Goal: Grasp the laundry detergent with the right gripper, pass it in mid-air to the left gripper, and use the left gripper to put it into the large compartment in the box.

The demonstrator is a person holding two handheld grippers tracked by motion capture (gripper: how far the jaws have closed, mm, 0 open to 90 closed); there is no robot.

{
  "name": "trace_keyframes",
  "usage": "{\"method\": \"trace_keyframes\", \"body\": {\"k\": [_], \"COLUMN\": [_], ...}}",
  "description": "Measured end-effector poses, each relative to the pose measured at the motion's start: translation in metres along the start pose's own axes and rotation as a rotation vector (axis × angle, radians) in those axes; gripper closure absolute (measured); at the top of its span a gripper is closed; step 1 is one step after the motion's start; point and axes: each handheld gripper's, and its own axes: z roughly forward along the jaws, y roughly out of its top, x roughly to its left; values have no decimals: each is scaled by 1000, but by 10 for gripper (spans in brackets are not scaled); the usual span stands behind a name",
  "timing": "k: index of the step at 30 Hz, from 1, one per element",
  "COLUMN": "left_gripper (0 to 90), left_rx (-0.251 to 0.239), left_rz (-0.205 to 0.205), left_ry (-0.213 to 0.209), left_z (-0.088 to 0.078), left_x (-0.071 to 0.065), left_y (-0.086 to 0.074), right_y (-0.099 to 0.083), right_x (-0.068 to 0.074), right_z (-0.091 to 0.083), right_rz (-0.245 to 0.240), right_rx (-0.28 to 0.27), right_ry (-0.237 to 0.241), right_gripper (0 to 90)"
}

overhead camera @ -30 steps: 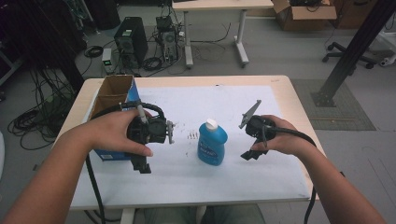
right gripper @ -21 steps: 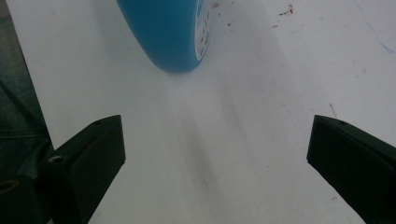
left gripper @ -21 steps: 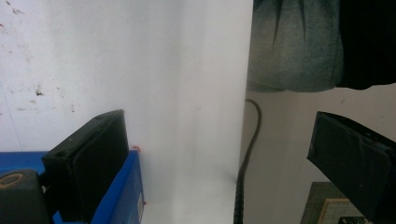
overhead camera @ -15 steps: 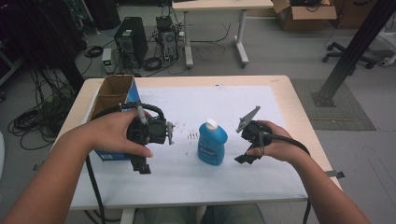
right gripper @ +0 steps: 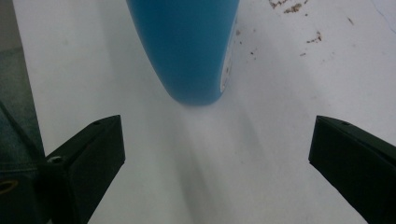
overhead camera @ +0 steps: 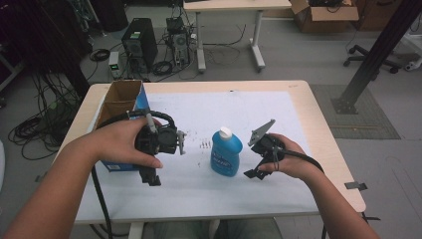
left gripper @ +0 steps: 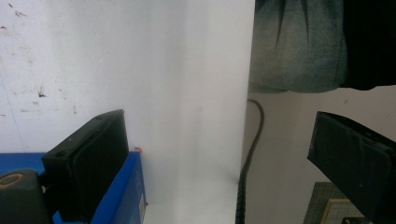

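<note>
Change: right gripper (overhead camera: 253,173) has slid left and a little toward the person, now near the bottle; left gripper and bottle have stayed put.
Count: one blue bottle (overhead camera: 226,153) with a white cap, one open cardboard box (overhead camera: 119,102) with blue sides, one white sheet (overhead camera: 239,112) covering the table (overhead camera: 318,129), two grippers, two hands.
Bottle: stands upright at the middle of the sheet, between the two grippers, touching neither.
Left gripper (overhead camera: 150,178): held over the sheet just beside the box's near end, pointing toward the person; jaws spread wide, nothing between them.
Left hand (overhead camera: 122,144): wrapped over the gripper's body from the left, forearm coming in from the bottom left.
Right gripper: low over the sheet just right of the bottle, grey plate tilted up; jaws wide apart and empty, the bottle's rounded base (right gripper: 187,51) ahead of them.
Right hand (overhead camera: 291,159): grips from the right, wrist bent inward.
Hard to see: bottle label unreadable; box's contents hidden; small dark specks (overhead camera: 204,145) on the sheet unclear.
</note>
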Motion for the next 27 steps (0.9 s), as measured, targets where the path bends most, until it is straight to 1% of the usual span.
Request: {"method": "trace_keyframes", "body": {"k": [1,3,5,13,15,17,18,19,20,21,23,27], "left_gripper": [54,54,54,54,54,54,54,54,54,54,54,54], "left_rx": [0,-2,-2,0,-1,-1,-2,1,2,3,0,1], "left_rz": [-2,-2,1,-2,-4,-6,-6,-5,-4,-5,-6,-4], "left_ry": [0,-2,-3,-6,-10,-9,-11,-11,-11,-12,-12,-11], "left_z": [1,1,1,2,3,4,4,5,5,5,5,5], "left_x": [0,0,0,-1,-1,0,0,0,0,0,0,0], "left_y": [0,1,1,0,0,0,1,1,1,1,1,2], "right_y": [-1,-1,-2,0,-1,-2,-3,-5,-5,-7,-8,-9], "right_x": [1,1,2,5,6,7,7,7,7,6,6,6], "right_z": [3,4,8,15,16,17,17,18,18,19,19,23], "right_rz": [4,4,14,13,15,14,18,29,29,40,43,61], "right_rx": [-17,-21,-38,-75,-93,-108,-120,-146,-146,-171,-180,-219], "right_ry": [2,-1,5,4,7,-7,-7,-14,-14,-12,-14,-23], "right_gripper": [37,36,37,37,37,36,37,35,35,36,35,34]}}
